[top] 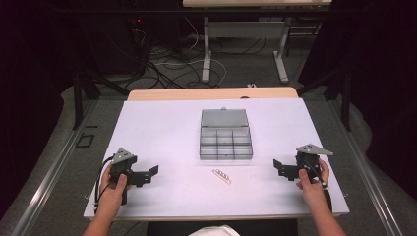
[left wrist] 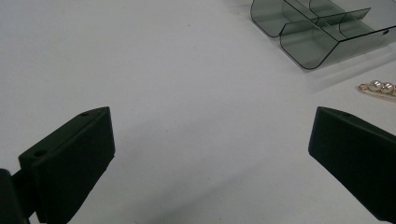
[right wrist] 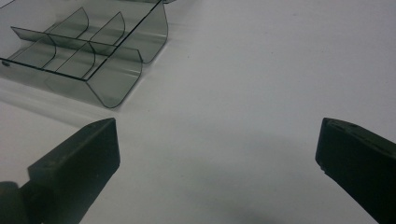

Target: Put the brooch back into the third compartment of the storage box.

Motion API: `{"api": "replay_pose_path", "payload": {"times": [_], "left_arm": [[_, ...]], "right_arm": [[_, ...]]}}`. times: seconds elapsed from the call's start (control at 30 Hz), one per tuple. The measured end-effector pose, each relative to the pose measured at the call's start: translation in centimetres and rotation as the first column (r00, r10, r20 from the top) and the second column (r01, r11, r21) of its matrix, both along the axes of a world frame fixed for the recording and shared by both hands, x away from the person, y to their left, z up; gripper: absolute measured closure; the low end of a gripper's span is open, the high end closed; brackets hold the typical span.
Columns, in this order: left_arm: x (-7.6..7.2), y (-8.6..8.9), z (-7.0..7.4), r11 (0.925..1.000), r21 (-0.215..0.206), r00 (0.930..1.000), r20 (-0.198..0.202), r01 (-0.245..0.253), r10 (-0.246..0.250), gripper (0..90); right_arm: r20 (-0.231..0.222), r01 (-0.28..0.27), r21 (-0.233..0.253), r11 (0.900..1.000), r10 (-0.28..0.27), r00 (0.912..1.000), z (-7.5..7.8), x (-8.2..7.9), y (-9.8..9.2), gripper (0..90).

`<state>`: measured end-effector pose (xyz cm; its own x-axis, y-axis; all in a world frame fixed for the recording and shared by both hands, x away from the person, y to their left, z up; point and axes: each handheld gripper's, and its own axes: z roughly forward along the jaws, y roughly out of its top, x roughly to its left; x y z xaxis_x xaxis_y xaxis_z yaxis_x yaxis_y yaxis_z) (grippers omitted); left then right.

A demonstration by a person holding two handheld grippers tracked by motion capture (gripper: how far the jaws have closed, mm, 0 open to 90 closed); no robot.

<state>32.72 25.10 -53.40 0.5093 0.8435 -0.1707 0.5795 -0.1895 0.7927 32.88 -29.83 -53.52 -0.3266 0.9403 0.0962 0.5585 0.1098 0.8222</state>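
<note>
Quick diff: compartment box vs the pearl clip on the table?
The compartment box is smoky translucent plastic; the pearl clip is gold-toned with pale beads. The box is much larger and lies open, lid folded back, dividers showing; the clip is a thin strip lying flat at a slant. The box lies at mid-table; the clip lies nearer the person, just in front of it. Both rest on the white table, untouched, between the open left tongs and right tongs.
</note>
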Motion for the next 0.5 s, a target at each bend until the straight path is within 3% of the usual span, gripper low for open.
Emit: {"api": "replay_pose_path", "payload": {"times": [0.2, 0.37, 0.5], "left_arm": [[0.0, -0.3, 0.2, 0.9998, 0.013, 0.9998, -0.01, 0.018, -0.018, 0.7], [0.0, -0.3, 0.3, 0.9997, 0.015, 0.9997, -0.018, 0.019, -0.018, 0.7], [-0.1, -0.4, 0.4, 0.9993, 0.022, 0.9993, -0.021, 0.032, -0.031, 0.7]], "right_arm": [[-0.013, -0.012, -0.011, 1.0, 0.011, 0.9999, -0.3, -0.2, 0.7, 0.0], [0.03, -0.045, -0.015, 0.999, 0.046, 0.9985, 0.3, -0.4, 2.0, 0.0], [0.033, -0.065, -0.029, 0.997, 0.066, 0.9973, 0.4, -0.8, 2.8, 0.0]]}}
